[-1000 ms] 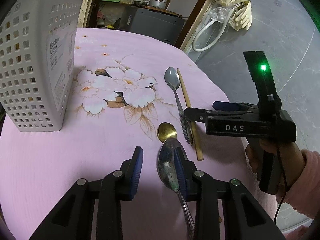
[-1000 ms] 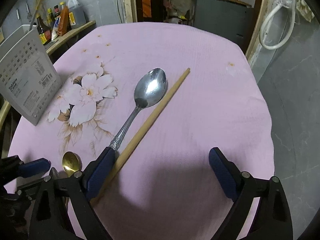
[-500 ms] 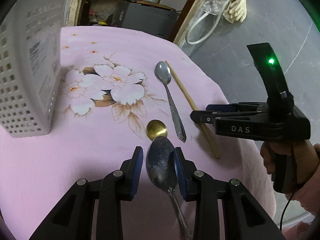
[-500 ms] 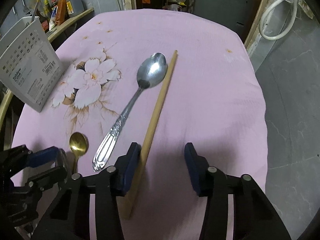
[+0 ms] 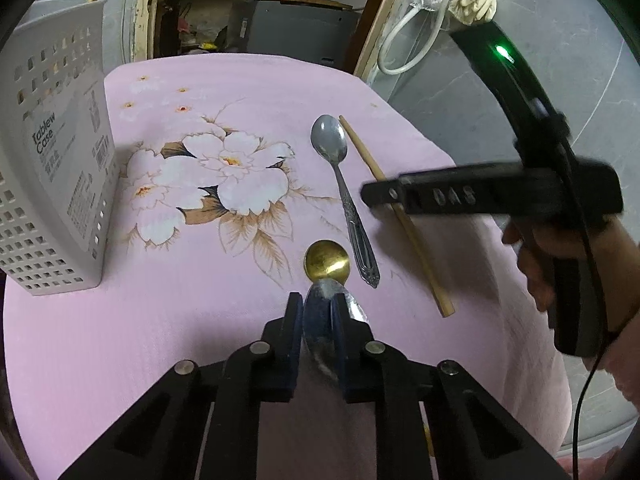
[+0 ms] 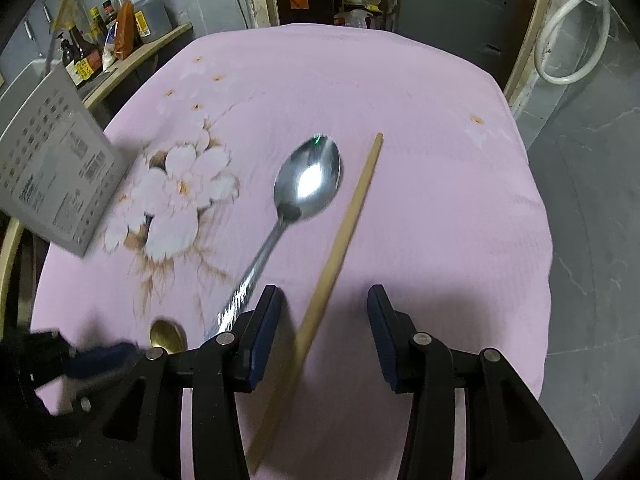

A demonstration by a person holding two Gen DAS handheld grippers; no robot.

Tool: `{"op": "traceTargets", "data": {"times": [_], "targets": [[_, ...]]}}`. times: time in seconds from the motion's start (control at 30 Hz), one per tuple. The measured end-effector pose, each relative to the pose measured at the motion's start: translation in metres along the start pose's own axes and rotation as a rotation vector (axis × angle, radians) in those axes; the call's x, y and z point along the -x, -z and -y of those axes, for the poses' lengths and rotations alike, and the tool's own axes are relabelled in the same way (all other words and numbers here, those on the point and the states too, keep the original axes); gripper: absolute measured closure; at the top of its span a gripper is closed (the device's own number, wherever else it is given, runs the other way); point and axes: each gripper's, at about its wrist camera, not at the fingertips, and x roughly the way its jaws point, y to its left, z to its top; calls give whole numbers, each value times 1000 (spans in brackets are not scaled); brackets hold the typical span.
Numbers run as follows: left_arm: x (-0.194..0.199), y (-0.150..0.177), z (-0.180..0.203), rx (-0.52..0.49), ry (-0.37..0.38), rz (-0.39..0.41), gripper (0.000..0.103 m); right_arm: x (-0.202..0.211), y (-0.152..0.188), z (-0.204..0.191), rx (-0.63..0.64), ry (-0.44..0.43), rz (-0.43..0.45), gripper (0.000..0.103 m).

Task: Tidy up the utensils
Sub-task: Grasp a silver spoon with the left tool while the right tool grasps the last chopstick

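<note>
My left gripper [image 5: 318, 312] is closing, and its blue pads press on the bowl of a large dull steel spoon [image 5: 322, 290] low over the pink cloth. A small gold spoon [image 5: 327, 261] lies just beyond it, partly under the steel bowl. Further out lie a patterned-handle steel spoon [image 6: 308, 176] and a wooden chopstick [image 6: 348, 220]. My right gripper [image 6: 322, 320] stands half open astride the chopstick's near part, with a gap on both sides. The white slotted utensil basket [image 5: 52, 160] stands at the left.
The table's pink flowered cloth [image 5: 200, 320] drops off at the right to a grey tiled floor [image 6: 592, 240]. A person's hand [image 5: 536, 264] holds the right gripper's grip. Sauce bottles [image 6: 116, 36] stand on a shelf behind the basket.
My left jaws have narrowed from beside the big spoon's bowl to clamping it. My right jaws have come in from wide and shifted, so the chopstick now lies between them.
</note>
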Motion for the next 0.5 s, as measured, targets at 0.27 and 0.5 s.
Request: {"op": "traceTargets", "data": {"times": [0.27,0.5], "targets": [[1,-1,1,55,55,-7,98,-14,-26,10,-52,-23,-30,75],[4,-1,4,57,84,-14,100,-20,-27,38,-178,-98,-42,96]]}}
